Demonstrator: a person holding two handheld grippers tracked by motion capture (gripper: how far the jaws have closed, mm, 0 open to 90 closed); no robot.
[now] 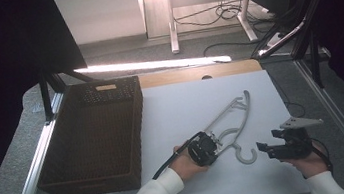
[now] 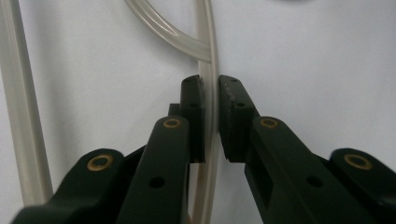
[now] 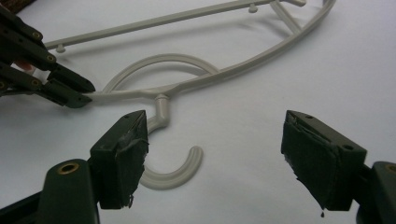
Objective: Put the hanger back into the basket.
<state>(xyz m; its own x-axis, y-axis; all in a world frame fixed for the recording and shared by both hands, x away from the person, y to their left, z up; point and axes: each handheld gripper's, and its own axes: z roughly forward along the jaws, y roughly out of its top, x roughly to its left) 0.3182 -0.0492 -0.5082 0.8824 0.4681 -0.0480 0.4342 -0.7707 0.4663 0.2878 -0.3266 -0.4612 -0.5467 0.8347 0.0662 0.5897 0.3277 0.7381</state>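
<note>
Right now the left tool is clamped on the shoulder bar of a pale plastic coat hanger that lies flat on the white desk. In the left gripper view its two black jaws stand narrow with the thin bar pinched between the pads, just below where a curved brace meets the bar. The hanger lies near the middle of the desk, its hook pointing back toward the person and its far end reaching up and right.

The right tool rests just to the right of the hook, held low in the person's hand, jaws spread wide and holding nothing. Its own view looks across at the hook lying ahead, closer to the left jaw than to the right one.

A dark woven basket sits on the left of the desk, well apart from the hanger; as far as I can see there is nothing in it.

My guess is that the grasp is done and a lift is at hand, perhaps toward the basket. A one-sided grip on so long a piece will let it swing, so the free tool may need to steady the hook end.
</note>
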